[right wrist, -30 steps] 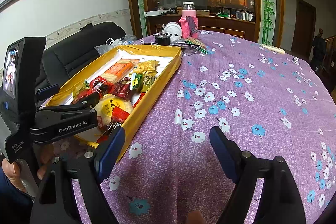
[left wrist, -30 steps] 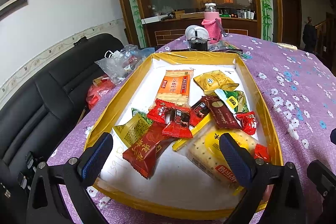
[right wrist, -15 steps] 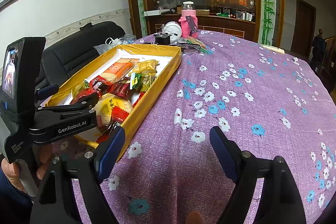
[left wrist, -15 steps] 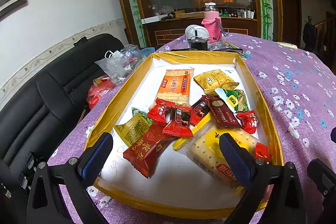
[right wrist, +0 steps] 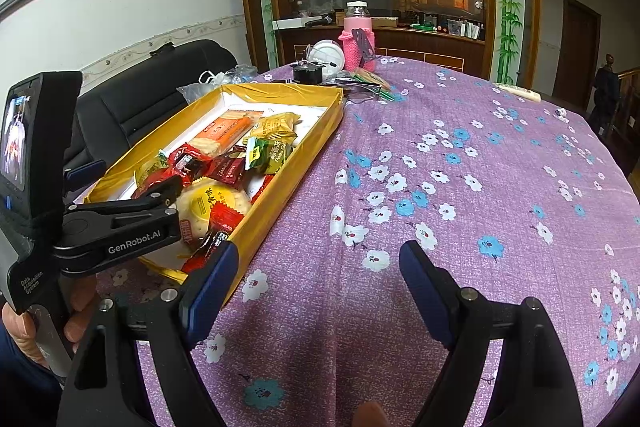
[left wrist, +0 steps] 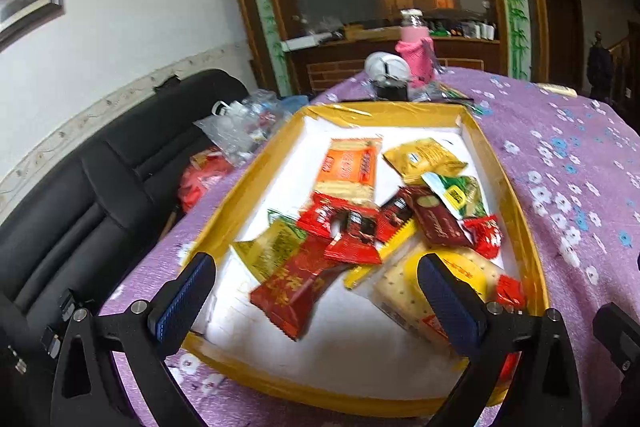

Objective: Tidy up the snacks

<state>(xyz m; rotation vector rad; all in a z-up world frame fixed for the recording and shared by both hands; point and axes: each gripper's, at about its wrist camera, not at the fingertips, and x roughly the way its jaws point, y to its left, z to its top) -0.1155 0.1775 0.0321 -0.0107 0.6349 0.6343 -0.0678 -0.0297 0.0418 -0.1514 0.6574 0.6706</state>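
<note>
- My left claw hung over the near end of the tray, fingers wide apart and gripping nothing.
- My right claw hovered above bare tablecloth beside the tray, fingers likewise spread and holding nothing.
- Between the left fingers lay a red packet; a cracker pack sat partly behind the right finger.
- A pile of small red and brown packets overlapped at mid-tray, with a green packet on the pile's right.
- Farther in, an orange pack and a yellow packet lay side by side on the white floor.
- Beyond the tray stood a pink bottle and a white cup.
- A black sofa ran along the table's left.
</note>
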